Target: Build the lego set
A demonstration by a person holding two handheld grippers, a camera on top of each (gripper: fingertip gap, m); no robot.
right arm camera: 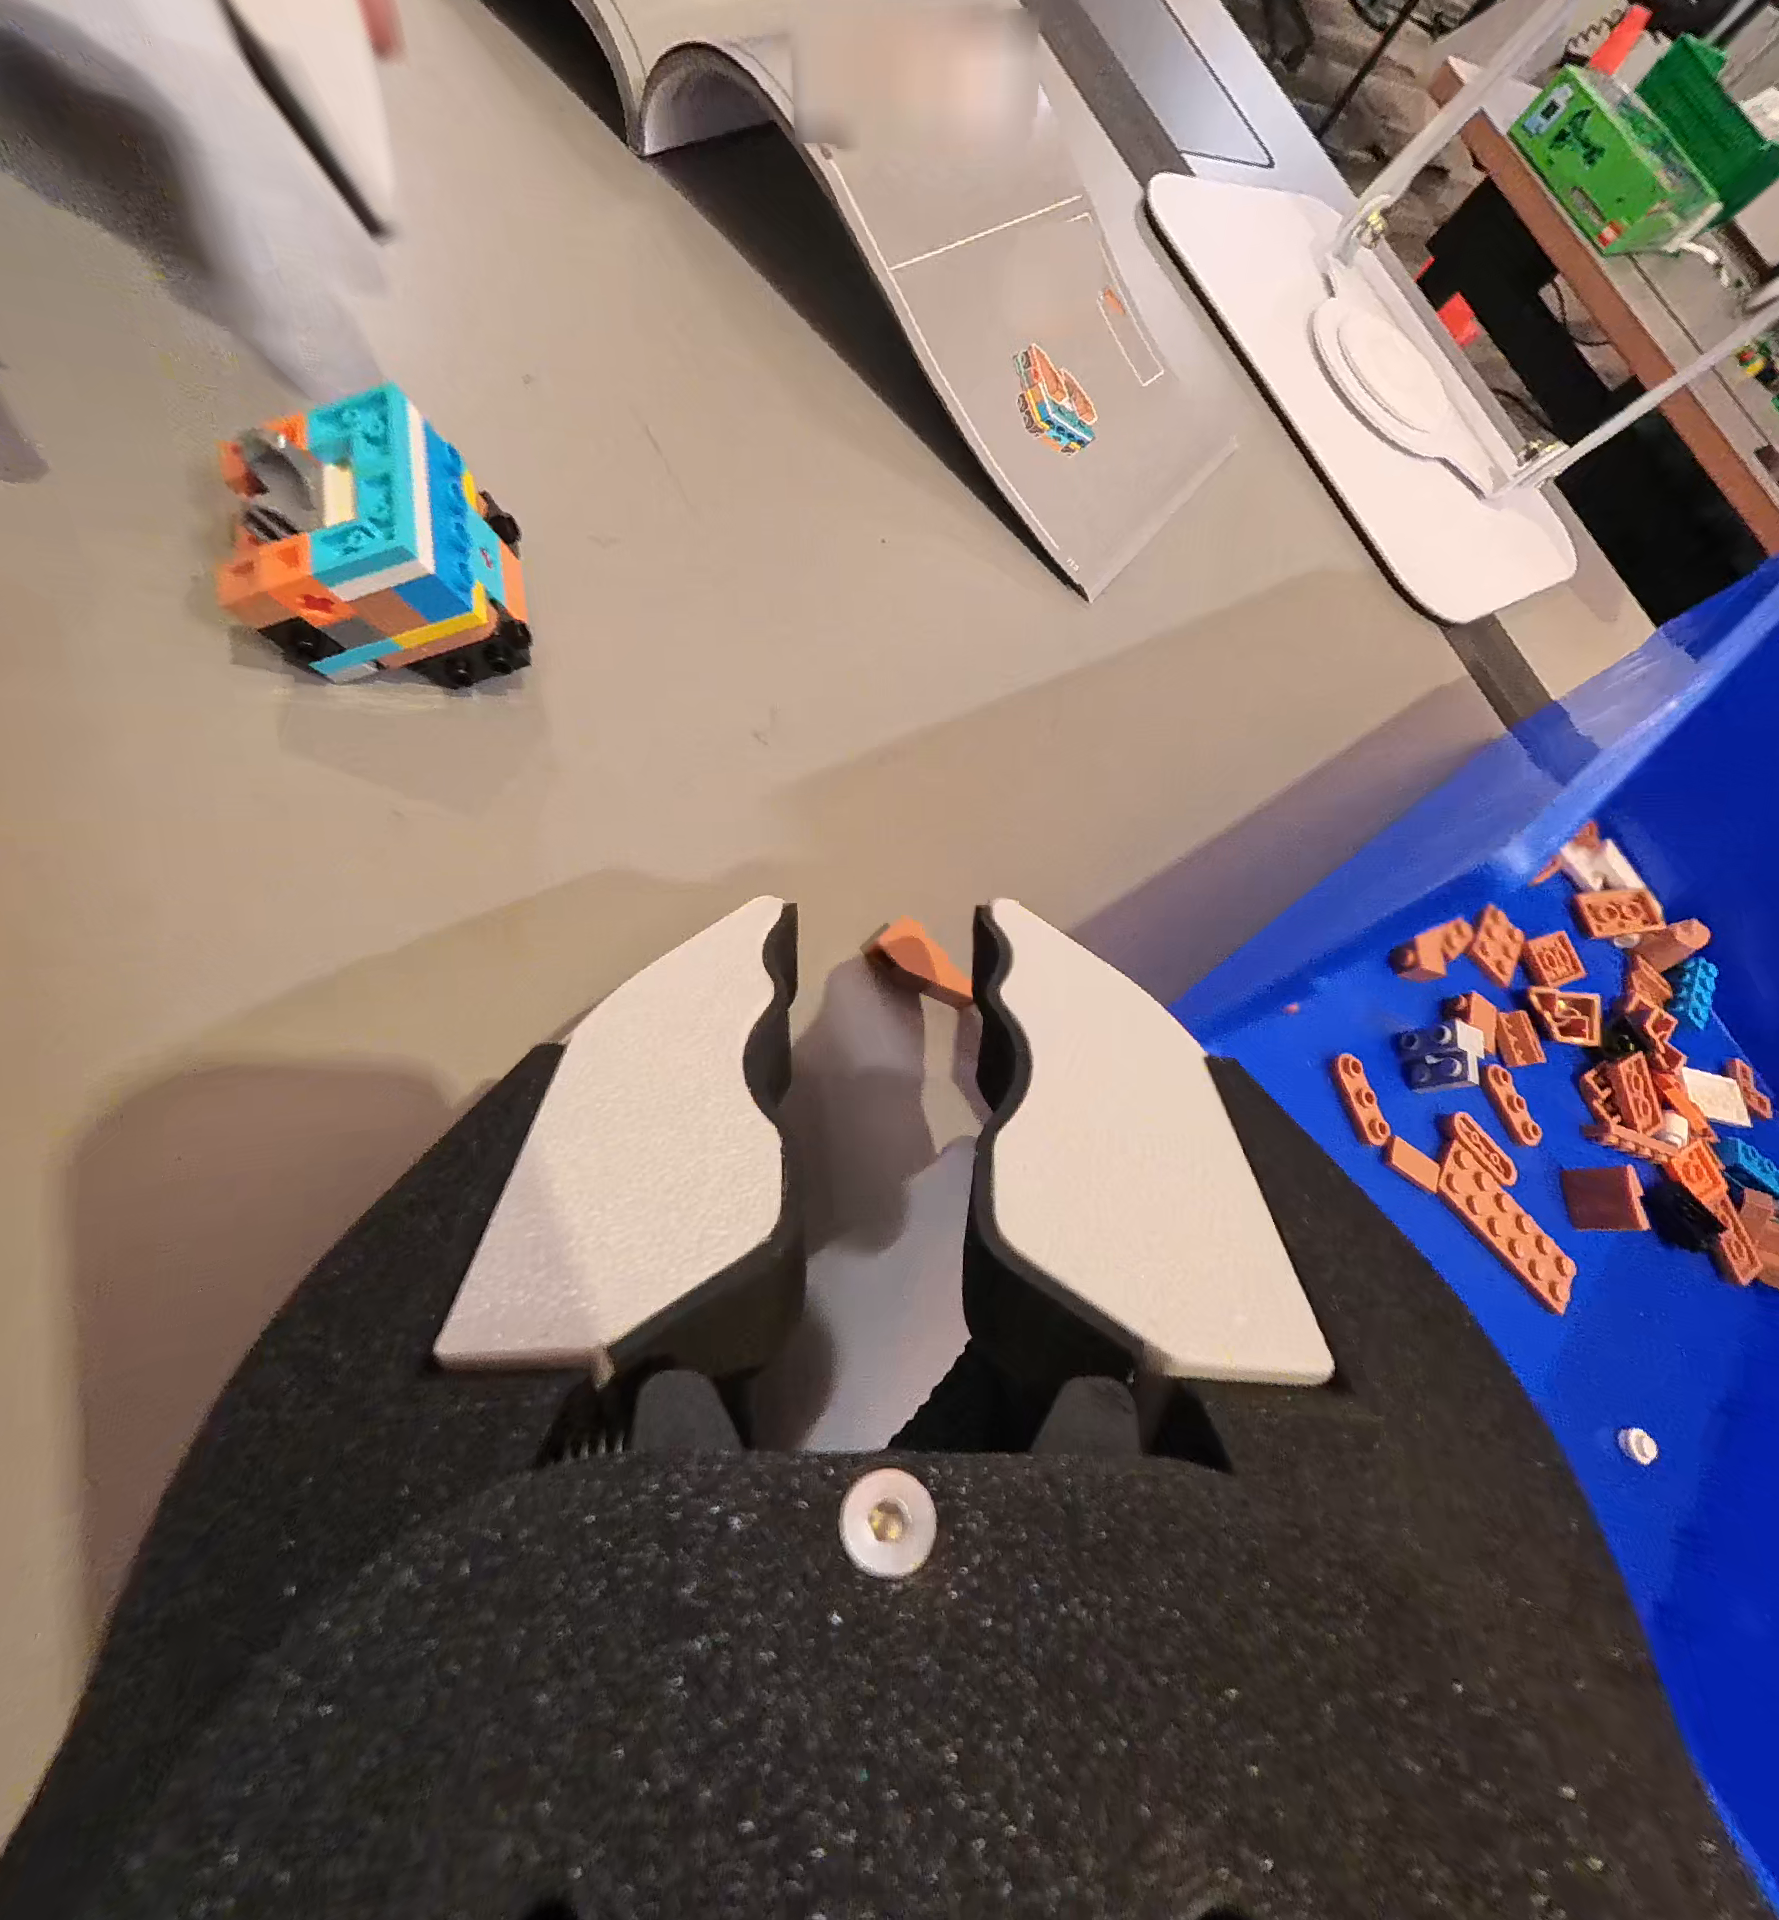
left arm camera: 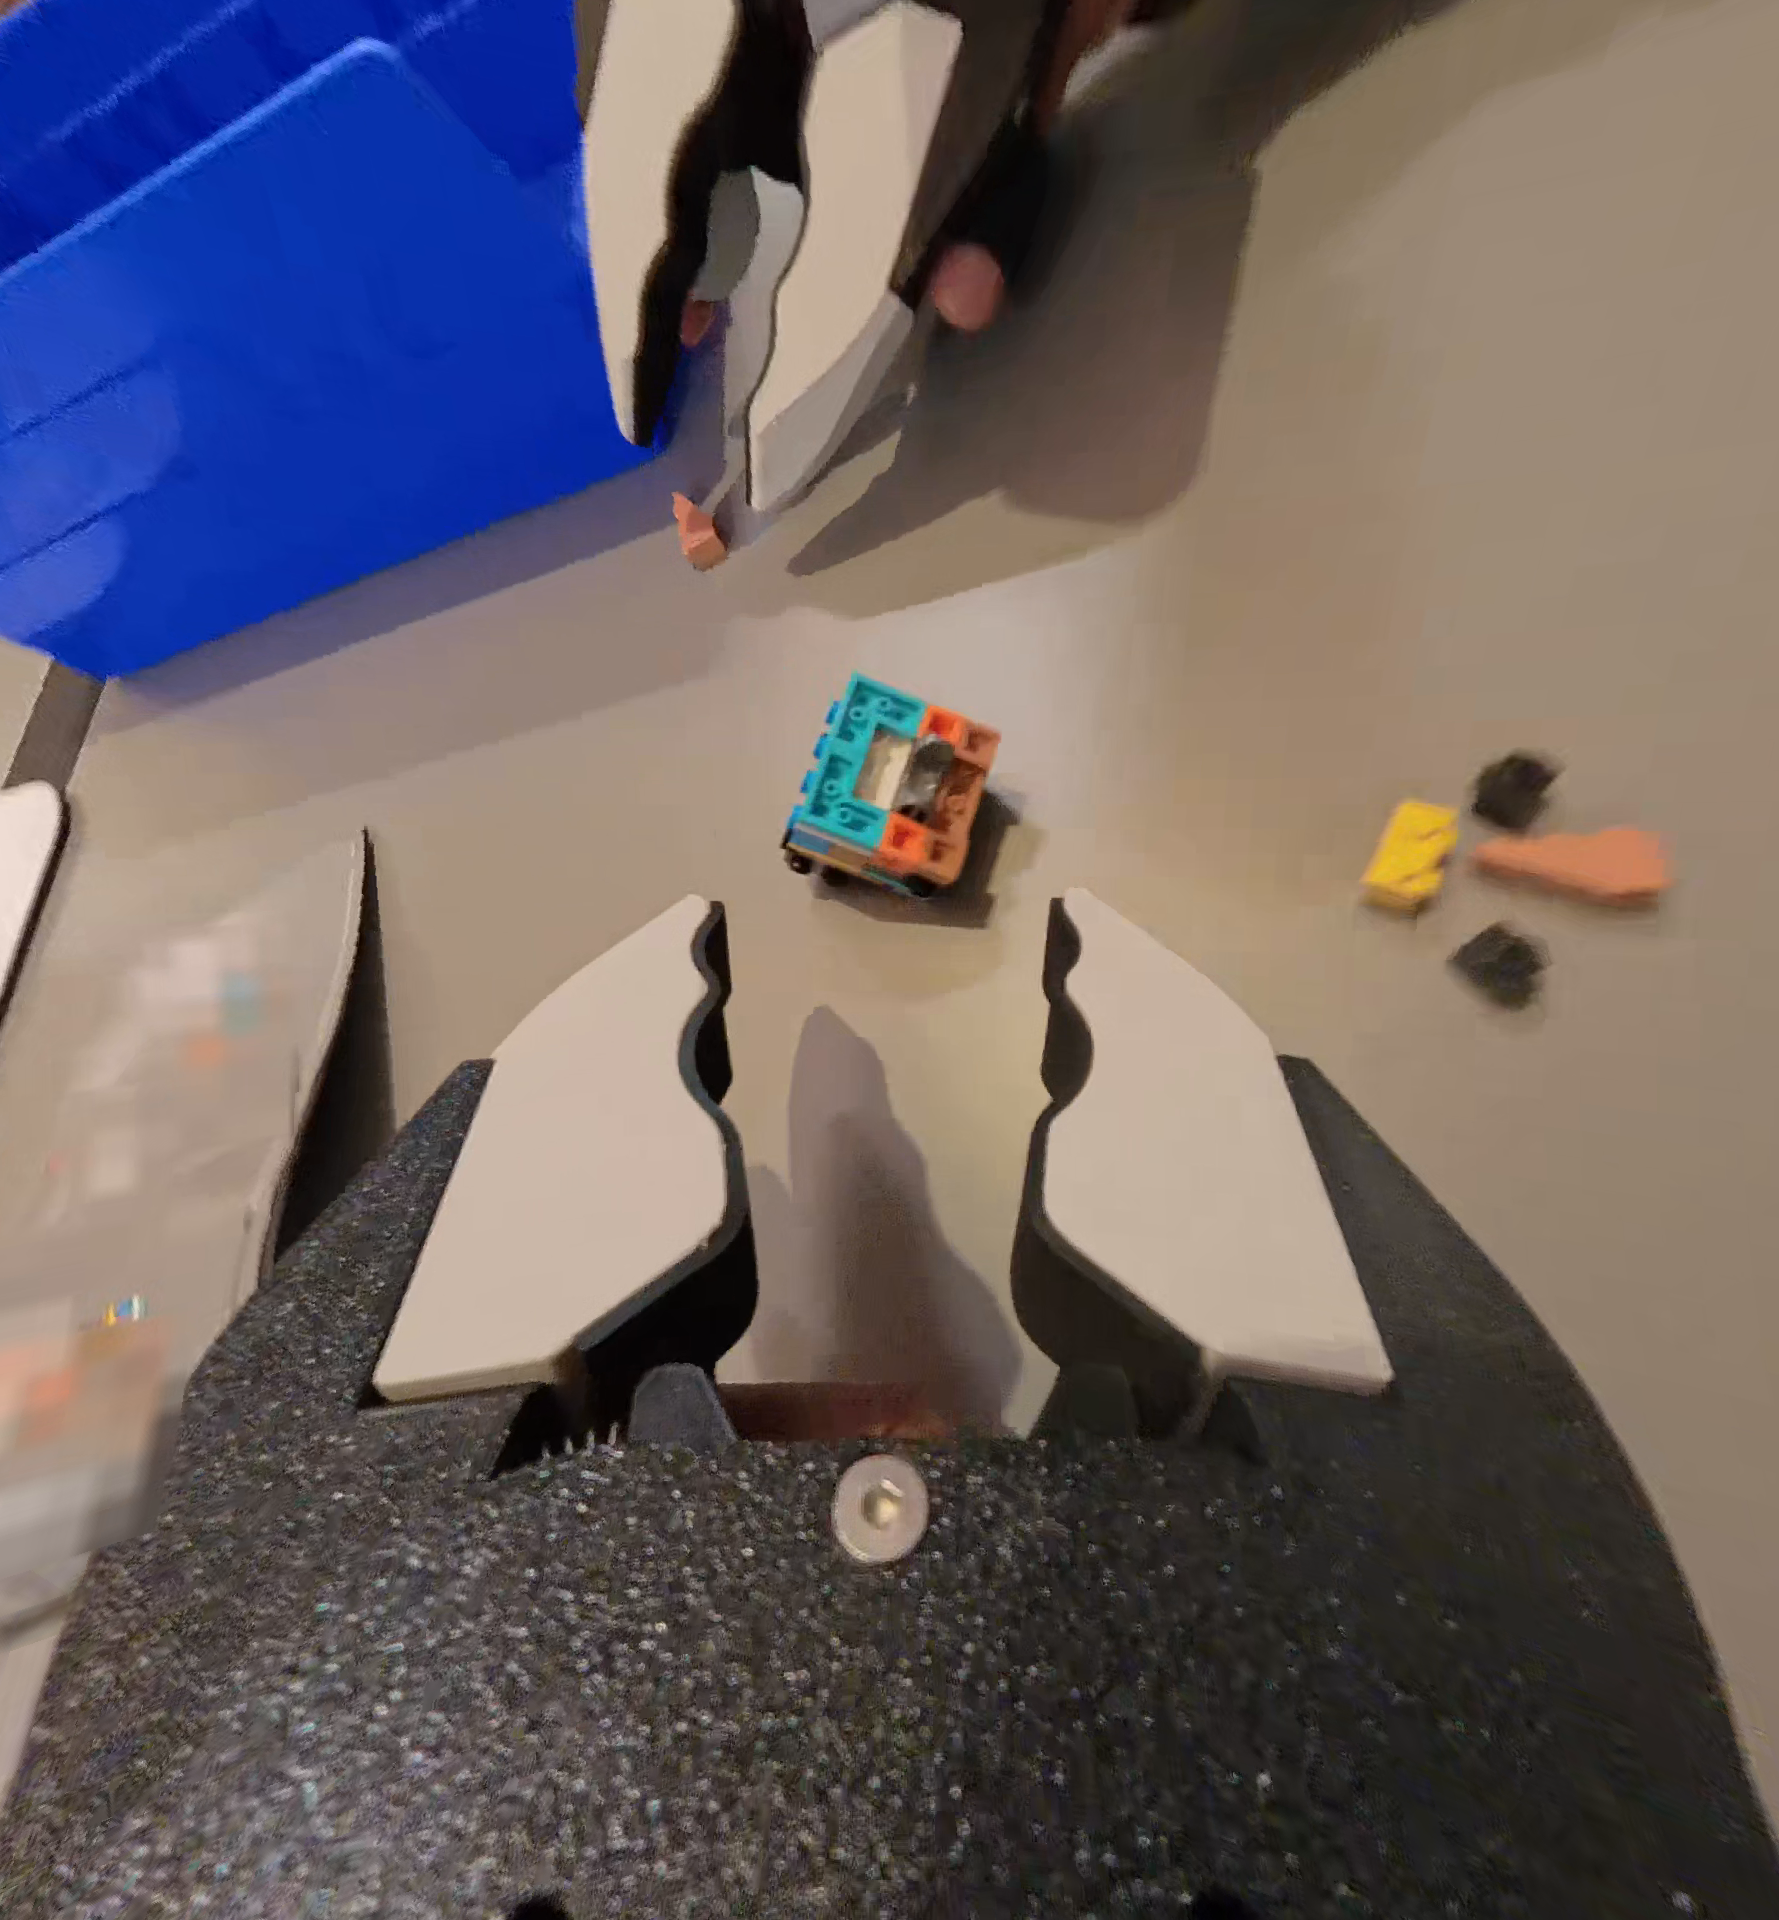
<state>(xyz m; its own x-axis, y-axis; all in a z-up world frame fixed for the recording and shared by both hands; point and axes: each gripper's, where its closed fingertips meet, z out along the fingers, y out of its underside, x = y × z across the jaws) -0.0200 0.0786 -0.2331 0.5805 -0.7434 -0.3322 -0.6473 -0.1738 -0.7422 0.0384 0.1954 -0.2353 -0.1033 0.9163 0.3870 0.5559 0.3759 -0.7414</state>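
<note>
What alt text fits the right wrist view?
The right gripper, jaws open, hovers over a small orange-brown slanted brick on the grey table. A partly built teal-and-orange lego model stands farther left; a blue plastic bin of loose bricks sits right.

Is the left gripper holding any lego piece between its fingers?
No. The left gripper is open with only bare table showing between its fingers, and the partly built model sits on the table ahead of it, untouched.

The blue bin (right arm camera: 1643,1455) is shiny smooth plastic. The lego model (right arm camera: 376,540) at ten o'clock is glossy plastic too. The right gripper (right arm camera: 880,997) has a rough, bumpy black body and matt grey finger plates, on a smooth matt table (right arm camera: 760,675).
</note>
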